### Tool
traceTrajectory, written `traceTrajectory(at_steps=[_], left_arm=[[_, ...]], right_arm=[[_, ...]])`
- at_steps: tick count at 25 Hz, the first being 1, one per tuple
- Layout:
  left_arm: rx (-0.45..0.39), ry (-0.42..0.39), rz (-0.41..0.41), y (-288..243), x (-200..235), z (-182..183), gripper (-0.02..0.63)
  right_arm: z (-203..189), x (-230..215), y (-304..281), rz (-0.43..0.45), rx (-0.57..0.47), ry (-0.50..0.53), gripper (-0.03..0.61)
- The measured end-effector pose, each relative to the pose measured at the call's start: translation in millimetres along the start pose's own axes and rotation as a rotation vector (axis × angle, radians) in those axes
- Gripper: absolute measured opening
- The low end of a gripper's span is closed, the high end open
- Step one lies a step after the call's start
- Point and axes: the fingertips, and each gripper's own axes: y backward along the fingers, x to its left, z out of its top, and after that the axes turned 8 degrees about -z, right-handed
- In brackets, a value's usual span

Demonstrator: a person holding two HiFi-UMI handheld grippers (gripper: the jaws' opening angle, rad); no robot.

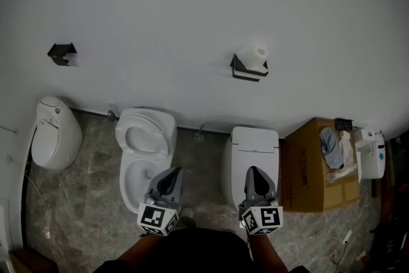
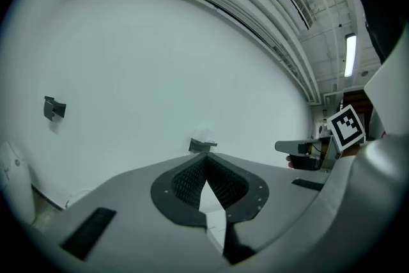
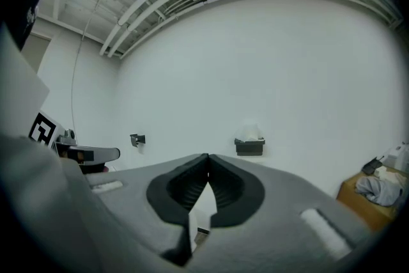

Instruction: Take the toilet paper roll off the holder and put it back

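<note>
The toilet paper roll [image 1: 258, 54] sits on its black holder [image 1: 246, 71] on the white wall [image 1: 179, 3]. Its cored end faces up, so its long axis looks upright. The left claw [image 1: 175, 172] and right claw [image 1: 253, 170] are both pinched together and empty, well apart from the roll.
</note>
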Motion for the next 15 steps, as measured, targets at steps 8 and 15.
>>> traceTrajectory(at_steps=[8, 15], left_arm=[[-0.014, -0.034, -0.019, -18.0, -31.1, 4.3, 0.012], [-0.01, -0.052, -0.04, -32.7, -50.0, -2.7, 0.012]], right_arm=[[10.7, -32.4, 14.3, -0.024, -0.037, 0.015, -0.003], [4.4, -49.0, 21.1, -0.035, -0.037, 0.024, -0.003]])
